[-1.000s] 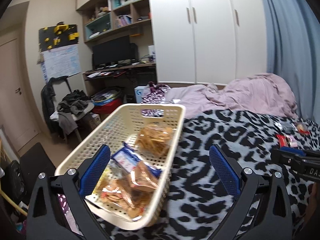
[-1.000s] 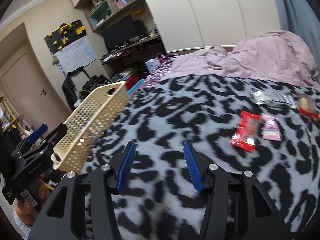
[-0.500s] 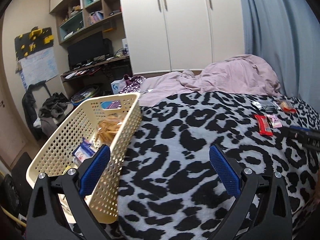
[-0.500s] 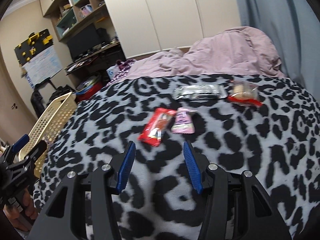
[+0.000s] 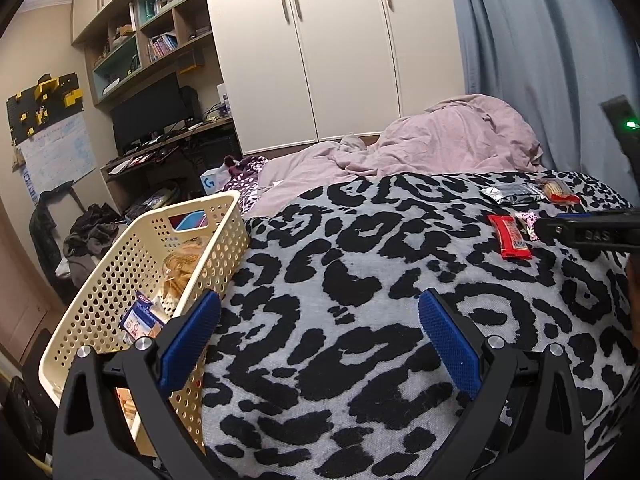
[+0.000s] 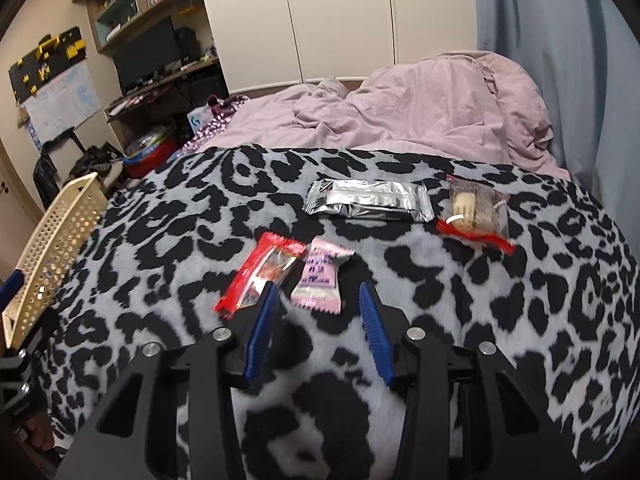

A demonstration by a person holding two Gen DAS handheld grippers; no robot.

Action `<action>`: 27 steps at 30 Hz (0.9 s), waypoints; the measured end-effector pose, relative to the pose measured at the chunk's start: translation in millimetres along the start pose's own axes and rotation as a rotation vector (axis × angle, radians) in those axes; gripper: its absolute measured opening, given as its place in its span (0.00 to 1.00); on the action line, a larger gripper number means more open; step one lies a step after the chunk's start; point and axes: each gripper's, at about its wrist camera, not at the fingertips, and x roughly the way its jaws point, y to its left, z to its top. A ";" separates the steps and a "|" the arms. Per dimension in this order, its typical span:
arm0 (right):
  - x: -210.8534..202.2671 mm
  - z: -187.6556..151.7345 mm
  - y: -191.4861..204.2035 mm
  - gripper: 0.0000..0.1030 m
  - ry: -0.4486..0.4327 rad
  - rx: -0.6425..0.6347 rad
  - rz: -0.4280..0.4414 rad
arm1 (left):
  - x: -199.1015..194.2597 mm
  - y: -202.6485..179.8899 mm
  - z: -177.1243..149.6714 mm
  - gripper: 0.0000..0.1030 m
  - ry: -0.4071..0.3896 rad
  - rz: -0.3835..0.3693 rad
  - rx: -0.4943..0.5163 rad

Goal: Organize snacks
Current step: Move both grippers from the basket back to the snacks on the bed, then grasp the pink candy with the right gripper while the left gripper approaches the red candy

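Nearest us in the right wrist view, our right gripper [image 6: 316, 300] hangs low over the leopard-print blanket [image 6: 440, 292], its blue-padded jaws parted with nothing between them. Just past the jaws lies a small pink wrapped snack [image 6: 319, 280], its near edge sitting in the gap. Touching the pink one on its left, partly hidden behind the left jaw, is a red wrapped snack [image 6: 262, 274]; the print on both is too blurred to read. Farther ahead lies a silver foil packet [image 6: 368, 200], and to the right of it a clear packet with a red edge [image 6: 474, 212] holding something pale that we cannot identify. Beyond them is a rumpled pink duvet [image 6: 420, 120].

In the left wrist view, our left gripper [image 5: 320, 324] is held wide open and empty above the same blanket. Its left jaw overlaps the near corner of a cream perforated basket [image 5: 104, 280] that sits at the bed's edge, cut off by the gripper body below. Inside the basket, we make out a blue-and-white packet [image 5: 138, 320] and, farther in, a clear bag of golden snacks [image 5: 182, 264]; the rest of its contents are hidden. Far to the right of the jaws, the four loose snacks appear small, partly covered by the dark body of the other gripper. A white wardrobe [image 5: 340, 52] stands at the back.
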 end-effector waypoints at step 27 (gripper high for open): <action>-4.2 7.0 -6.0 0.22 -0.028 -0.007 0.027 | 16.2 -25.7 20.4 0.98 0.035 -0.114 0.029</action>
